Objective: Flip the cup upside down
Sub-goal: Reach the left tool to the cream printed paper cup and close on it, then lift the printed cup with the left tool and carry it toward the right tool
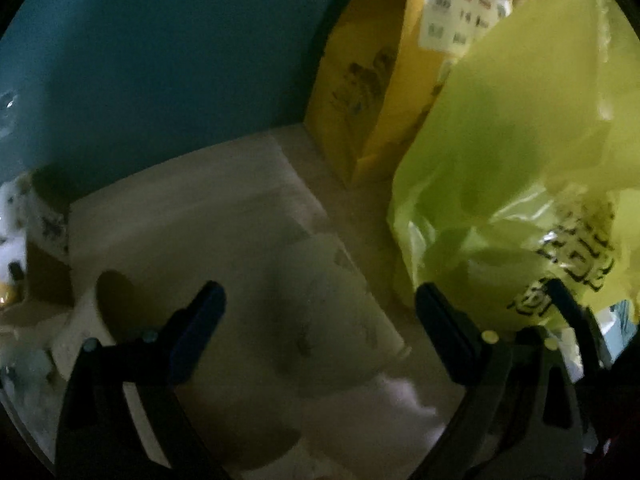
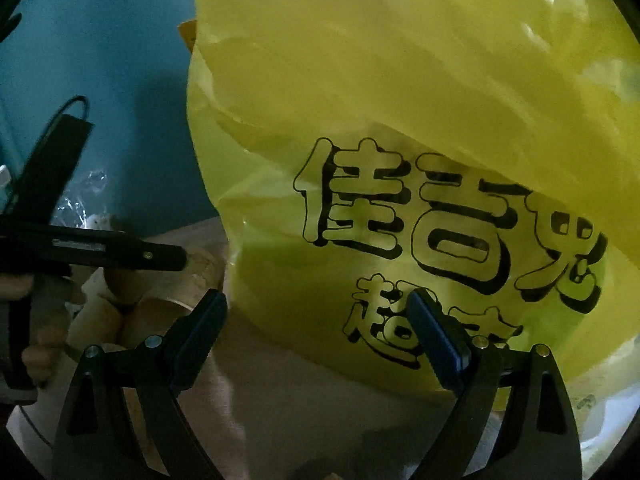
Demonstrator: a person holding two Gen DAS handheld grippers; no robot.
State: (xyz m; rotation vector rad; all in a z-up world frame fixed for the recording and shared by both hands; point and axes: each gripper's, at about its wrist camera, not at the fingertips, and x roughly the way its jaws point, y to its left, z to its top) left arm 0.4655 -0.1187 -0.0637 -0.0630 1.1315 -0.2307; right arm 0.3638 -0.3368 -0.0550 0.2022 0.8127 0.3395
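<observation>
A pale paper cup (image 1: pixel 332 312) with faint printed marks lies tilted between the fingers of my left gripper (image 1: pixel 320 320), blurred in the left wrist view; the jaws stand wide apart and do not touch it. Another cup (image 1: pixel 116 312) with a dark open mouth stands at the lower left. In the right wrist view my right gripper (image 2: pixel 318 320) is open and empty, pointing at a yellow-green plastic bag (image 2: pixel 400 120). The left gripper's black body (image 2: pixel 80 248) and several paper cups (image 2: pixel 120 312) show at the left there.
The yellow-green bag (image 1: pixel 520 160) with black characters fills the right side. A yellow carton (image 1: pixel 360 100) stands behind it against a teal wall (image 1: pixel 160 60). A white sheet (image 1: pixel 192 208) covers the surface. Clutter lies at the far left edge.
</observation>
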